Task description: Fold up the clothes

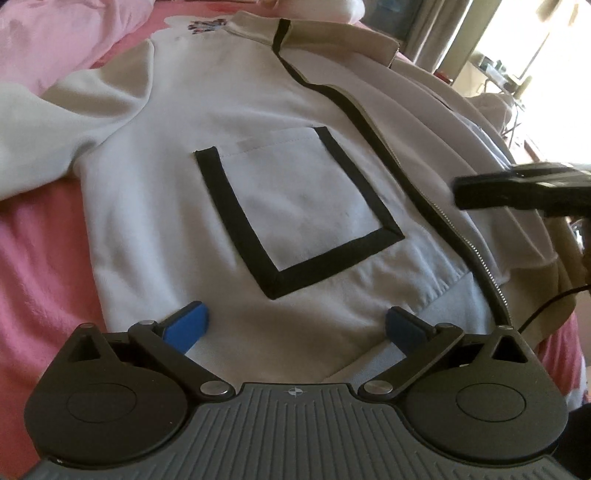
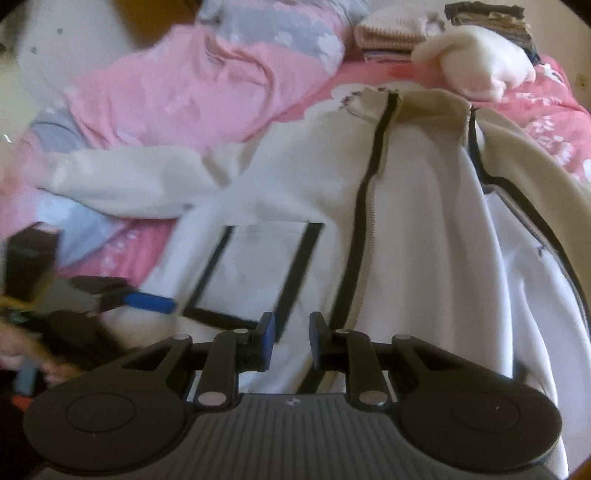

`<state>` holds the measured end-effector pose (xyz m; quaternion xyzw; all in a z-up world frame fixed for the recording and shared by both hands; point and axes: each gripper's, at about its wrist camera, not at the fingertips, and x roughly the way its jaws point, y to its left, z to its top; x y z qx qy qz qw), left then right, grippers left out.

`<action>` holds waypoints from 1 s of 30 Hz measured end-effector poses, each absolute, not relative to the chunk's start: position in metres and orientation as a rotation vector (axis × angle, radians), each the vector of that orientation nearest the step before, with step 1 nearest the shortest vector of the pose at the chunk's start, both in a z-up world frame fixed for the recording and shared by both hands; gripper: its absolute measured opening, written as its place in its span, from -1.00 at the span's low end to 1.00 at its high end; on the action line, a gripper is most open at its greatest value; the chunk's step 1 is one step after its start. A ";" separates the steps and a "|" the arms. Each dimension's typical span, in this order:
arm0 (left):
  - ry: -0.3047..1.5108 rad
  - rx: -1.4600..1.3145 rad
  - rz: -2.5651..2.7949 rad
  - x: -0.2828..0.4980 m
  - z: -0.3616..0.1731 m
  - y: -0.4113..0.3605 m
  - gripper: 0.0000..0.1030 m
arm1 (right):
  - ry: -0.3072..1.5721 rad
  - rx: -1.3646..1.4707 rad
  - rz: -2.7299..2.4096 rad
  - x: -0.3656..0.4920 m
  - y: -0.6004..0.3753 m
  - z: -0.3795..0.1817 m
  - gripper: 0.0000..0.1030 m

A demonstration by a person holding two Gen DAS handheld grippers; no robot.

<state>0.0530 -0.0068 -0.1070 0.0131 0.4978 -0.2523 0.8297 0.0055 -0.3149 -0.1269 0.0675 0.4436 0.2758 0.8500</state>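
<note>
A white zip jacket [image 1: 177,192] with a black-trimmed patch pocket [image 1: 295,199] and a black zipper [image 1: 373,133] lies face up on a pink bed; it also shows in the right wrist view [image 2: 413,229]. My left gripper [image 1: 295,326] is wide open and empty, hovering over the jacket's hem below the pocket. My right gripper [image 2: 291,339] is partly open with a narrow gap, empty, above the hem by the zipper [image 2: 364,236]. The right gripper's body shows at the right edge of the left wrist view [image 1: 517,186]. The left gripper shows at the left of the right wrist view [image 2: 147,301].
A pink blanket [image 2: 177,88] is bunched at the bed's upper left. A folded stack of clothes [image 2: 391,33] and a white fluffy item [image 2: 480,66] sit at the head of the bed. Pink bedsheet [image 1: 44,258] surrounds the jacket. A bright window [image 1: 535,44] lies beyond the bed.
</note>
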 end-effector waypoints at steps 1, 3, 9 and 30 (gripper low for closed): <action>1.053 0.035 -0.542 0.052 -0.107 -0.006 1.00 | 0.940 0.149 0.591 0.001 -0.316 -0.126 -0.59; 1.047 0.050 -0.555 0.051 -0.107 -0.005 1.00 | 0.960 0.135 0.601 -0.008 -0.314 -0.130 -0.59; 1.022 0.088 -0.583 0.048 -0.107 -0.004 1.00 | 1.022 0.049 0.525 -0.023 -0.307 -0.158 -0.59; 0.996 0.160 -0.589 0.010 -0.087 0.023 0.94 | 0.994 0.082 0.541 -0.073 -0.292 -0.148 -0.58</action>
